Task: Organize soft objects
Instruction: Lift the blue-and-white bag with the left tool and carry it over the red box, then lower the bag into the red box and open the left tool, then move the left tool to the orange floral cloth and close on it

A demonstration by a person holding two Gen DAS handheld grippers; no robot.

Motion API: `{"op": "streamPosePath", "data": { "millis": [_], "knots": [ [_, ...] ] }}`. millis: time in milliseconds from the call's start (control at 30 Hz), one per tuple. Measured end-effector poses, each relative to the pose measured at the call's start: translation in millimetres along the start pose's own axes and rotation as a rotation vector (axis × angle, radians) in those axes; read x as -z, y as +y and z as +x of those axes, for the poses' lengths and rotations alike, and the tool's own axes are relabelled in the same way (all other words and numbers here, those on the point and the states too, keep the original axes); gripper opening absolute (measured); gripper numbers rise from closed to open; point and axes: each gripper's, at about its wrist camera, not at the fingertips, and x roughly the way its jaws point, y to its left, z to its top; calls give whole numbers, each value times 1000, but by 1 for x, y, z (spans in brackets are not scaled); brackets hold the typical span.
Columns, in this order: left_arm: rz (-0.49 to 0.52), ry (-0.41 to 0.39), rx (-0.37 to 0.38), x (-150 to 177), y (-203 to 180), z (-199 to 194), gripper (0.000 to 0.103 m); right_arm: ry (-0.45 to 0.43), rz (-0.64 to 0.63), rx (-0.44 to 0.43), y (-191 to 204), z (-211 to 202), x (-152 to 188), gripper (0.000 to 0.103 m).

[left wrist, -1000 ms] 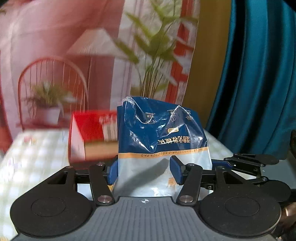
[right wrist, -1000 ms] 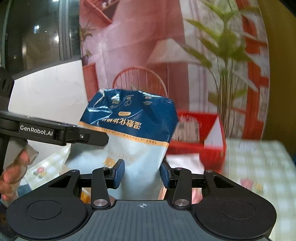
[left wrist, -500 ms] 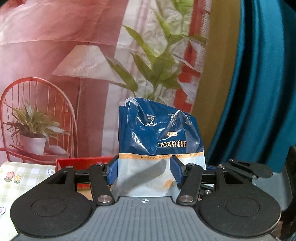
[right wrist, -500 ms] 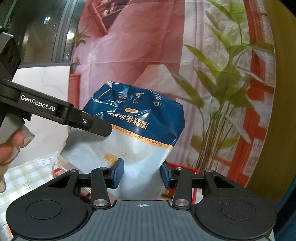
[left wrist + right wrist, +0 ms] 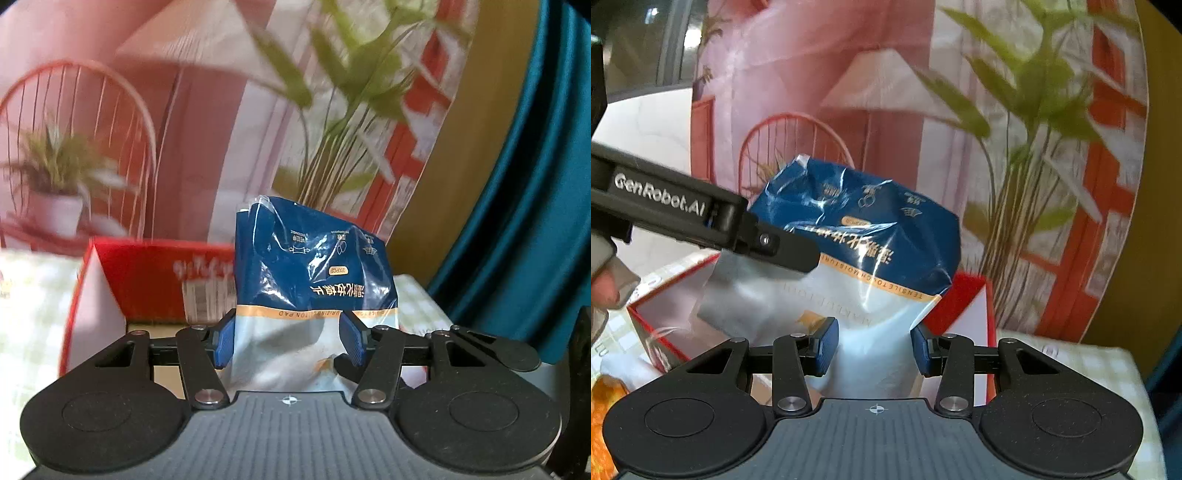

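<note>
A blue and white plastic pack of cotton pads point(image 5: 310, 284) is held upside down between both grippers. My left gripper point(image 5: 288, 341) is shut on its pale lower part. My right gripper point(image 5: 873, 349) is shut on the same pack point(image 5: 864, 266) from the other side. The left gripper's black body point(image 5: 701, 218) crosses the right wrist view at left, against the pack. An open red box point(image 5: 155, 280) with white inner walls stands on the table right behind and below the pack; it also shows in the right wrist view point(image 5: 964, 299).
The table has a pale green checked cloth point(image 5: 1082, 365). A printed backdrop with a lamp, chair and plants point(image 5: 207, 110) hangs behind. A teal curtain point(image 5: 535, 184) is at the right. Something orange point(image 5: 600, 406) lies at the left table edge.
Both grippers have come down with the pack from higher up. The red box, out of sight half a second ago, is back in view behind and under the pack.
</note>
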Motion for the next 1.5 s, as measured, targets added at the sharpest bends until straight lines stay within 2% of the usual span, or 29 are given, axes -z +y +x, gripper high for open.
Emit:
{"op": "streamPosePath", "data": {
  "millis": [167, 267, 400, 433, 667, 733, 967, 1167, 1300, 1500],
  "knots": [
    [-45, 57, 7, 9, 8, 12, 60, 40, 6, 10, 1, 3, 10, 39],
    [-29, 65, -5, 10, 7, 13, 64, 60, 5, 21, 2, 4, 12, 40],
    [-1, 76, -51, 12, 2, 11, 82, 69, 22, 34, 0, 1, 12, 44],
    [10, 76, -64, 12, 2, 9, 83, 72, 31, 38, 0, 0, 12, 44],
    [87, 76, -121, 16, -1, -13, 83, 62, 74, 46, 3, -18, 14, 45],
    [96, 77, -167, 18, -4, -23, 83, 49, 107, 45, 3, -27, 15, 45],
    [138, 61, -180, 36, -13, -64, 83, -21, 213, 6, 11, -66, 28, 45],
    [131, 62, -202, 65, -12, -95, 83, -33, 203, -21, 34, -92, 49, 45],
    [70, 70, -224, 88, -1, -110, 83, 3, 200, -52, 52, -102, 70, 46],
    [1, 65, -252, 125, 10, -134, 83, 42, 213, -103, 68, -114, 95, 55]
  ]
}}
